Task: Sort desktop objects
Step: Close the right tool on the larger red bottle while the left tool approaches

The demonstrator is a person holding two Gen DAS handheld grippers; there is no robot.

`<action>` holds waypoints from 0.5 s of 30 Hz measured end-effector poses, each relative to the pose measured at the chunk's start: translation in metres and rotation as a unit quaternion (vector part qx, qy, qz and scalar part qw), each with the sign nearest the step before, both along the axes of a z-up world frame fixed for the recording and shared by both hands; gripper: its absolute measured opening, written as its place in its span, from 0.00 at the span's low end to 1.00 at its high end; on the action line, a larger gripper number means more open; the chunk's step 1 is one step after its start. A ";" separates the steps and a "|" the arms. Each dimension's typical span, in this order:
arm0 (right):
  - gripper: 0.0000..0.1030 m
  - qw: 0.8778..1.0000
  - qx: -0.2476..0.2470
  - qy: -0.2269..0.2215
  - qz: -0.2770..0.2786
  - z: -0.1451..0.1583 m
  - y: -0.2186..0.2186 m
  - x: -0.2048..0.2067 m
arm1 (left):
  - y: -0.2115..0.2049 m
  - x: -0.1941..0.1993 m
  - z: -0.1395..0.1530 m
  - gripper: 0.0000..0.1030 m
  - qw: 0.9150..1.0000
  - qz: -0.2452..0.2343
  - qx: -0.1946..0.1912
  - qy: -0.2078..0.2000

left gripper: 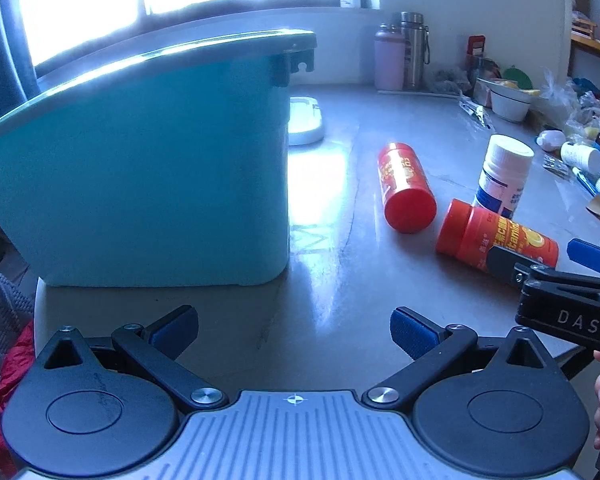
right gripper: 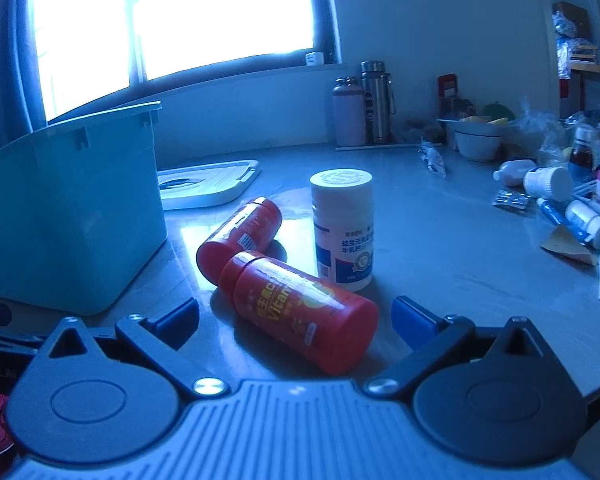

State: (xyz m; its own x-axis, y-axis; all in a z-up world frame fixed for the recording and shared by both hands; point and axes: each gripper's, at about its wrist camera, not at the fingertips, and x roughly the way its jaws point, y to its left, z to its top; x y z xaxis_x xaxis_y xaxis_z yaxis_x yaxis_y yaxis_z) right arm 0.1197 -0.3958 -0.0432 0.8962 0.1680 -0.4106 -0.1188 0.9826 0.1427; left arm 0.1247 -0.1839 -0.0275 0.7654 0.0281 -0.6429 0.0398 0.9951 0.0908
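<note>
Three bottles on the desk (right gripper: 460, 264), right of the bin (right gripper: 72, 216). Near red bottle (right gripper: 300, 312) lies on its side, cap to the far left, its base between the blue fingers (right gripper: 414, 320) of the right gripper (right gripper: 296, 314); fingers wide apart, no contact seen. Far red bottle (right gripper: 240, 236) also on its side, just behind the near one; whether they touch, cannot tell. White bottle (right gripper: 342, 224) upright, just right of both, blue-and-white label facing the camera.

Left gripper (left gripper: 294, 330): fingers spread wide, empty, above bare desk in front of the bin's near right corner. Bin is teal, open-topped. White lid (right gripper: 208, 184) flat on the desk behind it.

Far edge: two flasks (right gripper: 364, 108) upright by the wall, a bowl (right gripper: 478, 140) to their right. Far right: a scatter of small bottles, tubes and packets (right gripper: 560, 200).
</note>
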 end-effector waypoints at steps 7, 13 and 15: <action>1.00 1.000 -0.003 0.006 0.021 -0.008 -0.003 0.019 | -0.003 0.010 0.002 1.00 1.000 0.019 -0.003 0.003; 1.00 0.999 -0.007 0.019 0.038 -0.017 -0.007 0.042 | -0.005 0.017 -0.001 1.00 0.999 0.030 0.003 0.011; 1.00 0.998 -0.010 0.023 0.049 -0.020 -0.006 0.048 | -0.004 0.019 -0.002 1.00 0.999 0.037 0.002 0.014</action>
State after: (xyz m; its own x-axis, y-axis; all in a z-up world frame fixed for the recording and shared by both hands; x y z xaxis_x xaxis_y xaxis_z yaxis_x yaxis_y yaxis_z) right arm 0.1676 -0.4019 -0.0632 0.8557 0.2456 -0.4555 -0.2091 0.9692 0.1298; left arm 0.1436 -0.1876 -0.0295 0.7428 0.0864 -0.6640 -0.0317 0.9951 0.0940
